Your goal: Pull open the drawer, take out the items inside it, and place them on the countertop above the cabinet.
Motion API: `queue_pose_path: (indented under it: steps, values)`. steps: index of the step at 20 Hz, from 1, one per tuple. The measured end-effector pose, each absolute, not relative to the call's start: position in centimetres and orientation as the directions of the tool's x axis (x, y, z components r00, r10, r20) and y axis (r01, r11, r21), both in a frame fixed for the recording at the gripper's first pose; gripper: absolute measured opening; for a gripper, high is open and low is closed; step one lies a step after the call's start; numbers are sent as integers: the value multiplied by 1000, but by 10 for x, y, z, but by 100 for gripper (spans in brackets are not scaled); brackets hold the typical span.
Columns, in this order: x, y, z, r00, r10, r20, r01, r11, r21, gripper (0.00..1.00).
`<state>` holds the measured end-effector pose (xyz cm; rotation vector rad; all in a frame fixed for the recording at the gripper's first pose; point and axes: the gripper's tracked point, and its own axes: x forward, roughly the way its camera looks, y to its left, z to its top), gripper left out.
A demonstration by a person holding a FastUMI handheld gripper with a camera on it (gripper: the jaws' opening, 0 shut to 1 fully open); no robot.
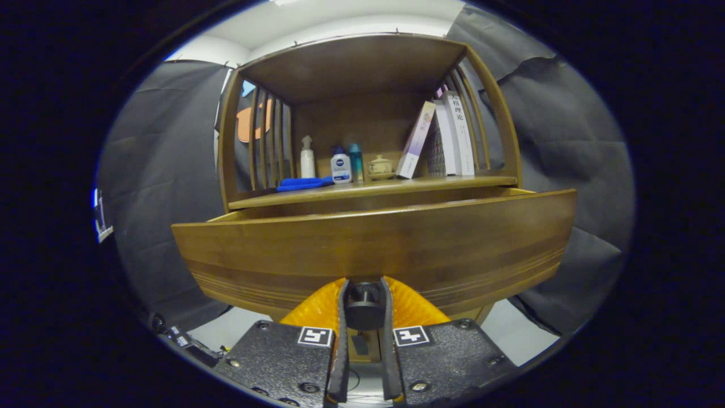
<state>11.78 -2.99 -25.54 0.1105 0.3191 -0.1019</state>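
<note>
A wooden drawer (374, 243) stands pulled partway out of the cabinet, its front panel close in front of me. My gripper (364, 289) is shut on the drawer's round dark knob (364, 306), one finger pressing each side of it. The drawer's inside is hidden behind its front panel. Above the drawer runs the wooden countertop (453, 182), a shelf inside a slatted wooden frame.
On the countertop lie a blue cloth (303, 183), a white pump bottle (307, 158), a white-and-blue bottle (340, 165), a teal bottle (355, 161), a small lidded pot (380, 166) and leaning books (439, 139). Black cloth walls surround the cabinet; pale floor lies below.
</note>
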Motion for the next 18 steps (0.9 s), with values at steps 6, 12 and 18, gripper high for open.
queue_pose_path:
  steps: [6,12,18]
  values:
    - [67,-21,-256,941,-51,-334,87,992,93,26]
    - [33,-3,-250,942,11,-335,14,997,72,26]
    - [15,-13,-232,956,-6,-294,7,1000,0,13]
